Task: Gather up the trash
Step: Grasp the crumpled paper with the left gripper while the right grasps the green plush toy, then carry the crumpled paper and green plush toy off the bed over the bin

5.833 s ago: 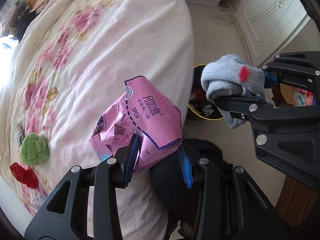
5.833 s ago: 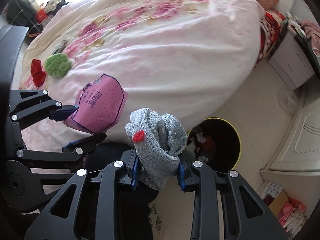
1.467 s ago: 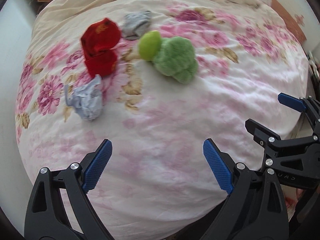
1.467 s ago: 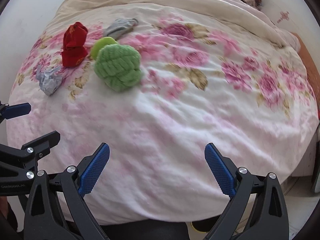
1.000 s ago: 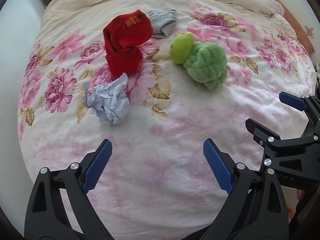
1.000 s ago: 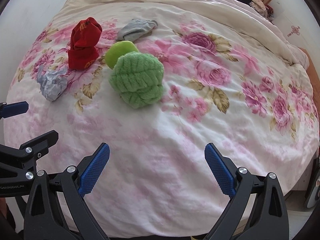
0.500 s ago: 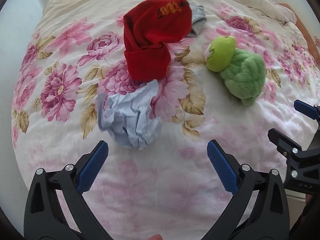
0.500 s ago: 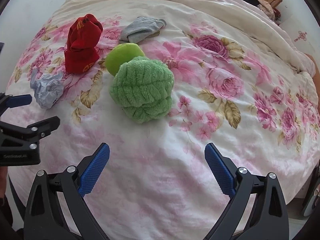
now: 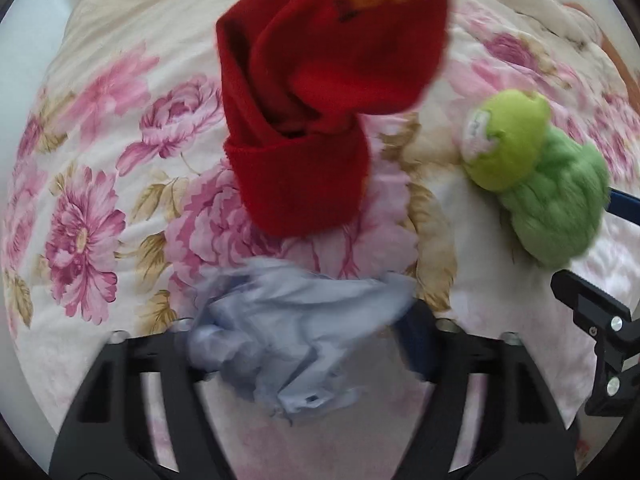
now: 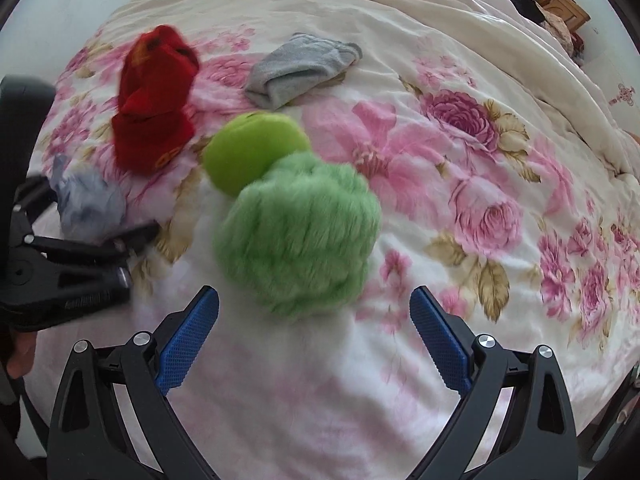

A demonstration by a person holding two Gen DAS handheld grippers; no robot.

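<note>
A crumpled pale blue paper wad (image 9: 296, 336) lies on the floral bedspread (image 9: 80, 224). My left gripper (image 9: 300, 344) is around it, jaws apart, the wad between the fingers; the view is blurred and contact is unclear. The wad also shows in the right wrist view (image 10: 90, 200), with the left gripper (image 10: 120, 236) at it. A red sock (image 9: 320, 120) lies just beyond, also seen from the right (image 10: 154, 100). My right gripper (image 10: 314, 340) is open and empty, just short of a fluffy green plush (image 10: 296, 228).
The green plush (image 9: 540, 184) lies right of the red sock. A grey sock (image 10: 300, 68) lies farther back on the bedspread (image 10: 480, 160). The right gripper's fingers (image 9: 592, 312) show at the right edge.
Both grippers have moved forward over the bed. The left one has come around the blue paper wad, its jaws narrower than before. The right one has neared the green plush.
</note>
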